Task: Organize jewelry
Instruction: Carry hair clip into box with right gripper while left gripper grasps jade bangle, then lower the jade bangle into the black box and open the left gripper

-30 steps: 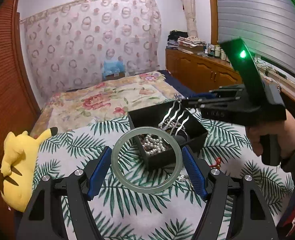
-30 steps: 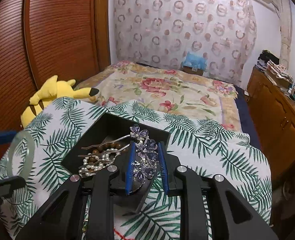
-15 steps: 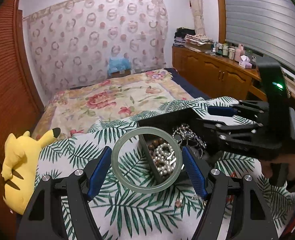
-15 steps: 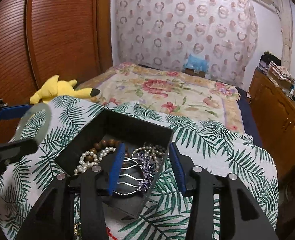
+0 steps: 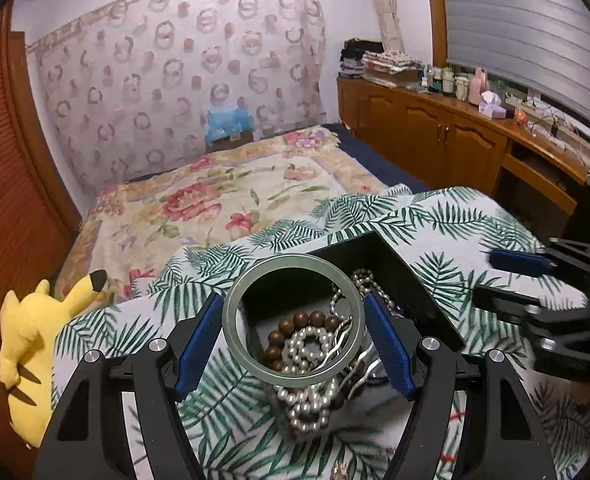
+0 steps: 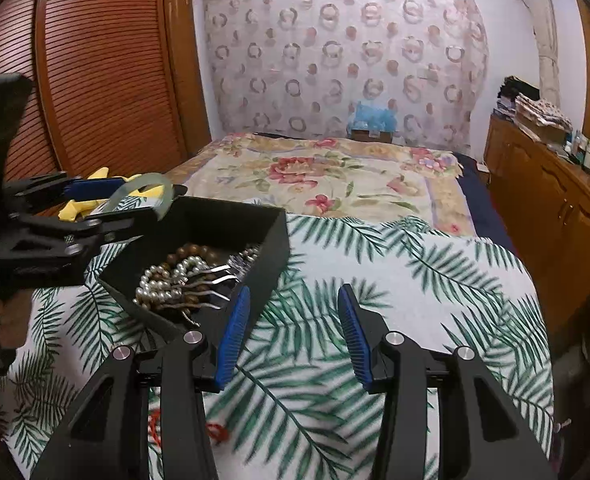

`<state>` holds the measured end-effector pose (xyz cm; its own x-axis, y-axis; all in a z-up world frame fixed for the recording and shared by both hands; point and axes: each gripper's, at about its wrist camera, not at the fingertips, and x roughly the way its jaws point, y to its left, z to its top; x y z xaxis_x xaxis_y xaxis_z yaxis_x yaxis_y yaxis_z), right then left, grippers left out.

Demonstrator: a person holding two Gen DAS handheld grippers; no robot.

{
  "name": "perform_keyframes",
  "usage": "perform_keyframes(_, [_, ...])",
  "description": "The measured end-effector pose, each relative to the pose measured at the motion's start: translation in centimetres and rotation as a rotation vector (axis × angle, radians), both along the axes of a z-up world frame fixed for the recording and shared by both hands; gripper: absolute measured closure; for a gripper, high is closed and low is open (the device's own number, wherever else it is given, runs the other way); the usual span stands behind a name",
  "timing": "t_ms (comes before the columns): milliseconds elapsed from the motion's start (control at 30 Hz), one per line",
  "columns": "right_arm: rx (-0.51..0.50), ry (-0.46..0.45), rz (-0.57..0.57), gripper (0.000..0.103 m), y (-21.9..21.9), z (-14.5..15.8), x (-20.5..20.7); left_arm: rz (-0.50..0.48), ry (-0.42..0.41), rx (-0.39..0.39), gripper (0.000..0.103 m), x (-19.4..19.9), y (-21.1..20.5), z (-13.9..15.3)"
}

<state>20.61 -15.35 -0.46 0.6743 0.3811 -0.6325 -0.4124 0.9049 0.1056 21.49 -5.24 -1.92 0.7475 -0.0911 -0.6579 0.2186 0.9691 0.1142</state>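
My left gripper [image 5: 293, 320] is shut on a pale green jade bangle [image 5: 231, 312] and holds it over the near-left part of the black jewelry box [image 5: 399, 272]. The box holds pearl strands [image 5: 307, 344], a brown bead bracelet [image 5: 295, 318] and a silver hair comb [image 6: 211, 276]. My right gripper [image 6: 293, 332] is open and empty, just right of the box [image 6: 271, 248] above the palm-leaf cloth. The bangle [image 6: 147, 188] and left gripper [image 6: 75, 216] show at the left of the right wrist view.
A palm-leaf cloth [image 6: 395, 300] covers the table. A yellow plush toy [image 5: 27, 332] lies at its left edge. A floral bed [image 5: 223, 200] lies behind, a wooden cabinet [image 5: 455, 144] to the right, a slatted wardrobe [image 6: 107, 80] to the left.
My right gripper let go of the purple-flowered hair comb into the box, opened and drew back to the right. My left gripper carried the bangle over the box.
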Motion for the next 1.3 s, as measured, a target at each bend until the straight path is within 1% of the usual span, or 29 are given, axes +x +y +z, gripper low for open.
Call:
perform_keyframes(67, [0.005, 0.002, -0.001, 0.055, -0.5, 0.0, -0.2, 0.007, 0.015, 0.020, 0.034, 0.9, -0.3, -0.6])
perform_keyframes(200, [0.009, -0.001, -0.006, 0.055, -1.7, 0.0, -1.0, 0.011, 0.041, 0.032, 0.034, 2.0, -0.8, -1.5])
perform_keyframes(400, [0.029, 0.007, -0.009, 0.055, -2.3, -0.1, -1.7, 0.007, 0.050, 0.042, 0.034, 2.4, -1.3, -1.8])
perform_keyframes(533, [0.036, 0.010, 0.004, 0.055, -2.2, -0.3, -2.4, -0.005, 0.056, 0.032, 0.034, 2.1, -1.4, -1.9])
perform_keyframes(633, [0.028, 0.008, 0.016, 0.055, -1.9, -0.4, -3.0, -0.011, 0.041, 0.027, 0.029, 1.4, -1.3, -1.6])
perform_keyframes(800, [0.012, 0.014, 0.042, 0.055, -0.8, -0.7, -3.9, -0.017, 0.021, -0.011, 0.029, -0.5, -0.5, -0.8])
perform_keyframes(900, [0.008, 0.027, 0.069, 0.055, -0.1, -1.0, -4.5, -0.022, 0.004, -0.029, 0.029, -2.6, 0.2, -0.5])
perform_keyframes(1000, [-0.006, 0.057, 0.092, 0.055, 0.7, -1.6, -5.0, -0.020, -0.013, -0.046, 0.029, -4.6, 1.1, -0.4])
perform_keyframes(1100, [-0.023, 0.098, 0.115, 0.055, 1.6, -2.5, -5.5, -0.009, -0.012, -0.070, 0.029, -6.5, 2.3, -0.8])
perform_keyframes(1167, [-0.038, 0.109, 0.130, 0.055, 2.1, -3.0, -5.7, -0.001, -0.003, -0.083, 0.029, -7.7, 3.2, -1.4])
perform_keyframes(1300, [-0.075, 0.131, 0.145, 0.055, 3.2, -3.8, -6.2, 0.012, 0.018, -0.091, 0.029, -8.9, 4.3, -2.6])
